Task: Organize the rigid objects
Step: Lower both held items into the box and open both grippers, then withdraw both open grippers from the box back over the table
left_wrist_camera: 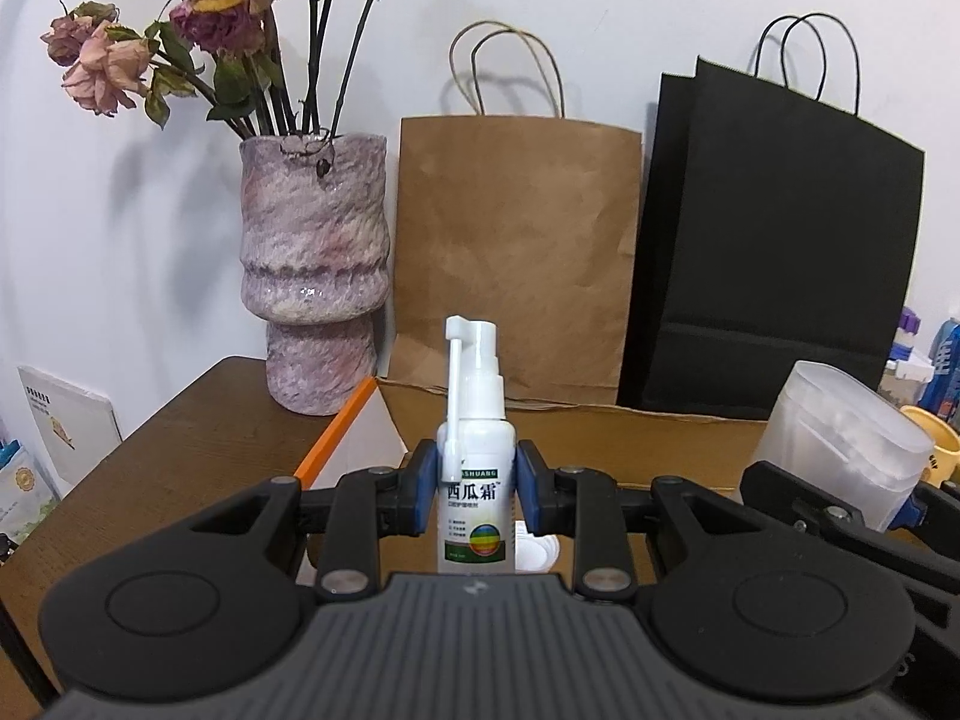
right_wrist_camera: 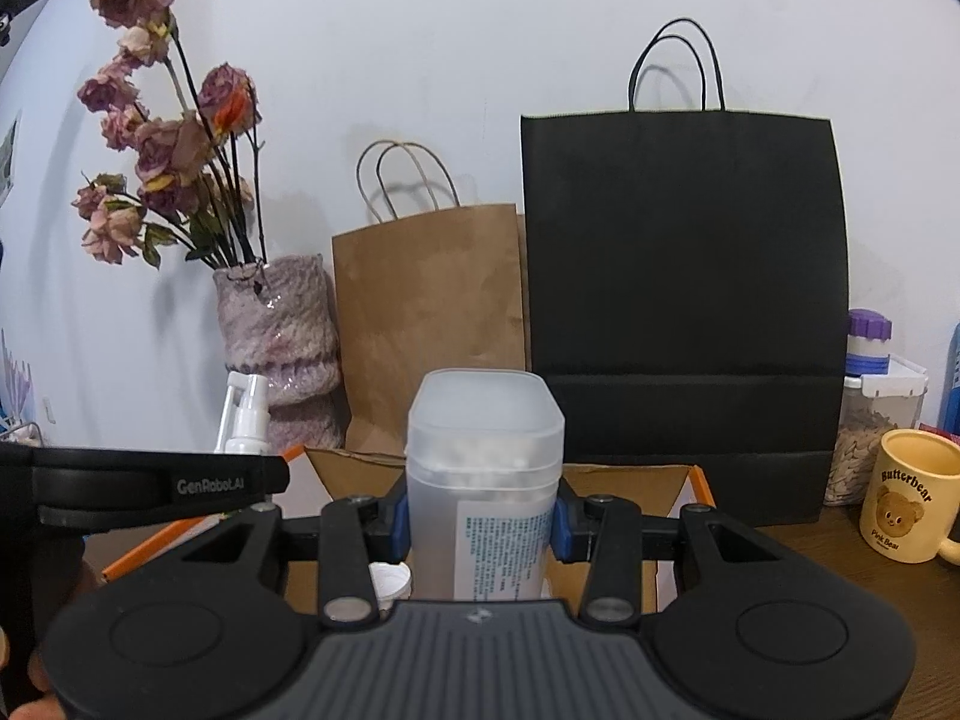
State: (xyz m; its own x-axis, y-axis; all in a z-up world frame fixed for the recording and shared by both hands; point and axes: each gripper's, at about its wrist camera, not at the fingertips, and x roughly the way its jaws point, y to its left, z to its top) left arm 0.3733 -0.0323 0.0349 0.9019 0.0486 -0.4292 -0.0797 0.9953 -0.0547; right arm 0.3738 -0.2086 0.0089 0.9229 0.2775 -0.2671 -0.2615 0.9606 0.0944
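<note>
Left gripper [left_wrist_camera: 477, 495] clamps spray bottle [left_wrist_camera: 477, 468] — right, seemingly, frosted container [right_wrist_camera: 485, 480].

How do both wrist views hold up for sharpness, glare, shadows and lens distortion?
Left wrist view: the spray bottle reads sharp, with a legible label; the vase shows small glare spots; the bag handles cast soft shadows on the wall; the frame corners are dark and the table edge bows. Right wrist view: the frosted container is clear, its fine print unreadable; the mug lettering is legible; the black bag bulges.
</note>
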